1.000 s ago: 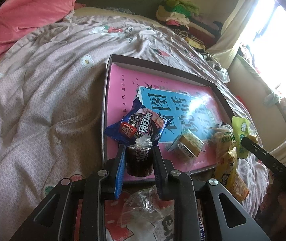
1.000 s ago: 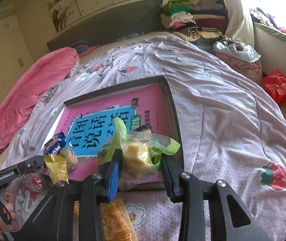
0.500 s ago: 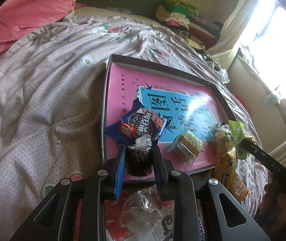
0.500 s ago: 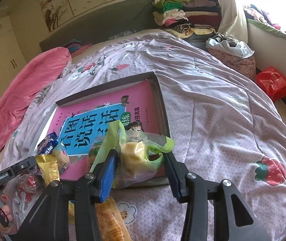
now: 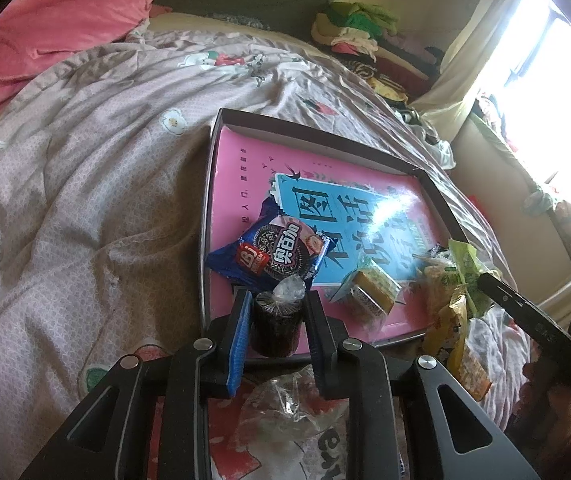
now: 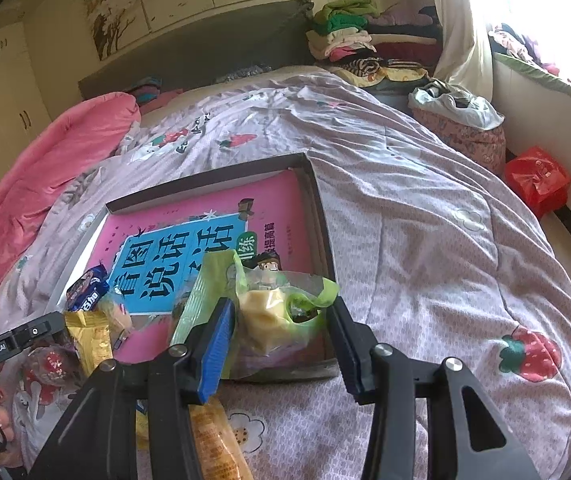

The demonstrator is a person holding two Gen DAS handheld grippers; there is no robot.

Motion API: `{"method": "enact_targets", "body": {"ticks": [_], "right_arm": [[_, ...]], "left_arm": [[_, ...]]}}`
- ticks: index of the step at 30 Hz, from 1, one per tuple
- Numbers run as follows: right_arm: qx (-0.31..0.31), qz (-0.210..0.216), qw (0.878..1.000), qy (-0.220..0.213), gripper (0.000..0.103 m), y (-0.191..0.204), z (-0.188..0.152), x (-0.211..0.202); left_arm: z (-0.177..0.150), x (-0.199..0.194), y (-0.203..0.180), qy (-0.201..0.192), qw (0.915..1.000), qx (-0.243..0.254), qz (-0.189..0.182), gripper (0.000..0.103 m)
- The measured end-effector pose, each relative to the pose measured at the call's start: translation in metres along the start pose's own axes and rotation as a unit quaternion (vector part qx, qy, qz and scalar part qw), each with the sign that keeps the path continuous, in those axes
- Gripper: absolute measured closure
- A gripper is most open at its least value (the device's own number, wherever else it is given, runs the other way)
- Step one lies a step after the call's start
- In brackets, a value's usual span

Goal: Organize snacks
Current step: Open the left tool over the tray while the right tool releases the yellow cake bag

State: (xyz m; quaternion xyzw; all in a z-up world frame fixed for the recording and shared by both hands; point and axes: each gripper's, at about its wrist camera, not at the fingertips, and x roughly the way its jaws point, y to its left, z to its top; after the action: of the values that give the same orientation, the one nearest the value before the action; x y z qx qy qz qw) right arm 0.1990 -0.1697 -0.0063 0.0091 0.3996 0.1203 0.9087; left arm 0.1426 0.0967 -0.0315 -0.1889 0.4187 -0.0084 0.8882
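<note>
Fingers (image 5: 241, 332) of the left gripper (image 5: 274, 320) are being seen in the left wrist view pressed against both sides of a small dark wrapped snack (image 5: 275, 326), which is being held upright just over the near edge of a shallow dark box (image 5: 325, 132) lying on the quilted bed cover (image 5: 85, 200). Inside the box a pink book (image 5: 245, 172) is being used as the floor, and a blue cookie pack (image 5: 271, 254) is lying on it just beyond the held snack, with a clear-wrapped yellow cake (image 5: 371, 290) resting beside that pack. Near the box's right-hand near corner a yellow snack bag (image 5: 457, 344) is lying partly over the rim, and the dark bar of the right gripper is being seen just past it. A clear plastic wrapper (image 5: 293, 404) is lying below the fingers, outside the box. In the right wrist view, the fingers (image 6: 215, 344) of the right gripper (image 6: 281, 342) are being held partly spread, and a green-edged clear bag of pale yellow snack (image 6: 265, 312) is sitting between them over the box's near right corner (image 6: 317, 208); whether the pads are pressing on it cannot be told. A gold wrapper (image 6: 89, 340) is being seen at the box's near left edge, beside the blue pack (image 6: 87, 292).
</note>
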Motion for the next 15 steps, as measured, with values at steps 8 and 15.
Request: {"method": "enact_targets", "body": {"ticks": [8, 15], "right_arm": [[-0.001, -0.016, 1.0, -0.007, 0.053, -0.001, 0.005, -0.002], [0.0, -0.013, 1.0, -0.019, 0.049, -0.003, 0.008, -0.012]], "left_arm": [[0.001, -0.006, -0.001, -0.011, 0.9999, -0.003, -0.008, 0.065], [0.002, -0.014, -0.003, -0.023, 0.9996, -0.002, -0.013, 0.057]]}}
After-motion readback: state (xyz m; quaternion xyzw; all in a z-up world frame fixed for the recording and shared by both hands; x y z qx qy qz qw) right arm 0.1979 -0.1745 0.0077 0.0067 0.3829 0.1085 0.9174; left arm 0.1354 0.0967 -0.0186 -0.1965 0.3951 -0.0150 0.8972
